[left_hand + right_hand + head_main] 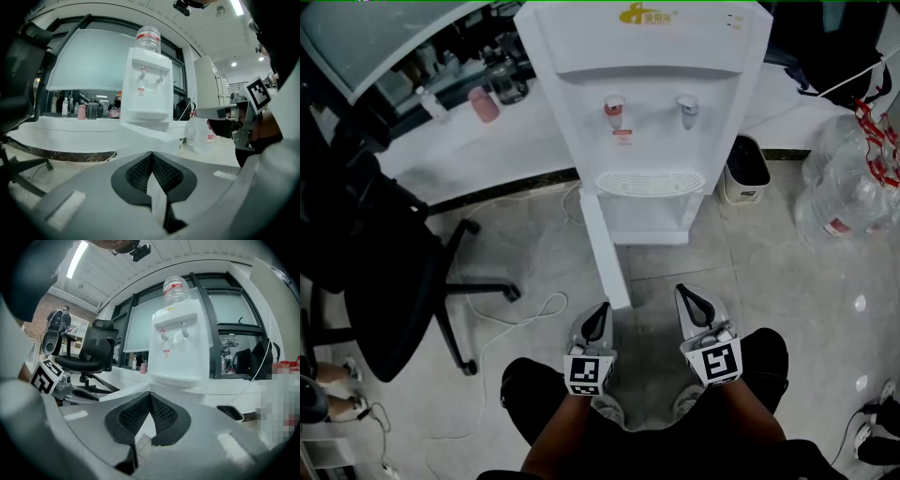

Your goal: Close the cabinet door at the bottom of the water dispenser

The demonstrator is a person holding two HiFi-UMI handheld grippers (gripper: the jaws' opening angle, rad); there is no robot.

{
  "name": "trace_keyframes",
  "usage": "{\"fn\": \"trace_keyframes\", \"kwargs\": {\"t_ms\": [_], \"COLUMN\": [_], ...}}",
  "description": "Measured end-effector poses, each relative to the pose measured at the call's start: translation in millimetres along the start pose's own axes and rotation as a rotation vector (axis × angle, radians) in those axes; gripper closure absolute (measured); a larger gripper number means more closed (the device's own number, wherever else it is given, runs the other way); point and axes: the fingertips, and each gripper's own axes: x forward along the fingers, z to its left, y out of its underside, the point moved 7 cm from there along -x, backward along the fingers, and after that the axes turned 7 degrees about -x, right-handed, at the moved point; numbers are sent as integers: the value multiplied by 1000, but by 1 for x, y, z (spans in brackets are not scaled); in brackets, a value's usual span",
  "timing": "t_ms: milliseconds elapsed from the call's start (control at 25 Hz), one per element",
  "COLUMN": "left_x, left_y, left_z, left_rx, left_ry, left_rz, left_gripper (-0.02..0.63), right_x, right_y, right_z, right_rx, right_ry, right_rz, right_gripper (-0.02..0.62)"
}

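The white water dispenser (652,112) stands straight ahead on the tiled floor, with its bottom cabinet (652,217) open. The cabinet door (606,248) swings out toward me, hinged on the left, and its free edge lies near my grippers. My left gripper (599,313) is shut and empty, just left of that edge. Just right of the edge, my right gripper (683,294) is also shut and empty. The dispenser (146,89) shows in the left gripper view beyond the shut left gripper (152,155). It also stands (182,345) beyond the shut right gripper (150,395).
A black office chair (394,272) stands at the left, with a white cable (534,314) looping on the floor beside it. A small bin (743,172) and large clear water bottles (848,183) sit at the right. A white counter (487,141) runs behind the dispenser.
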Motion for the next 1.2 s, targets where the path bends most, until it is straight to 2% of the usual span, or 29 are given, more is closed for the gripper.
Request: {"fn": "trace_keyframes", "kwargs": {"t_ms": [360,480,640,800,1040,1200], "left_x": [21,28,38,47,68,87], "left_y": [0,0,-1,-3,-6,-10], "left_z": [-8,-13,-22,-29,-47,-61], "left_rx": [3,-8,30,28,39,44], "left_ry": [26,55,85,117,141,153], "left_rz": [-6,0,6,17,20,10], "left_gripper": [589,589,588,588,588,588], "right_x": [-5,-7,-8,-14,-12,-9], "right_y": [3,5,4,0,-15,-18], "right_z": [-10,-14,-19,-28,-49,-67], "right_rx": [9,35,76,119,101,72], "right_ry": [45,61,80,106,103,136], "right_rz": [21,27,10,10,5,25], "right_gripper": [592,592,592,592,592,592]}}
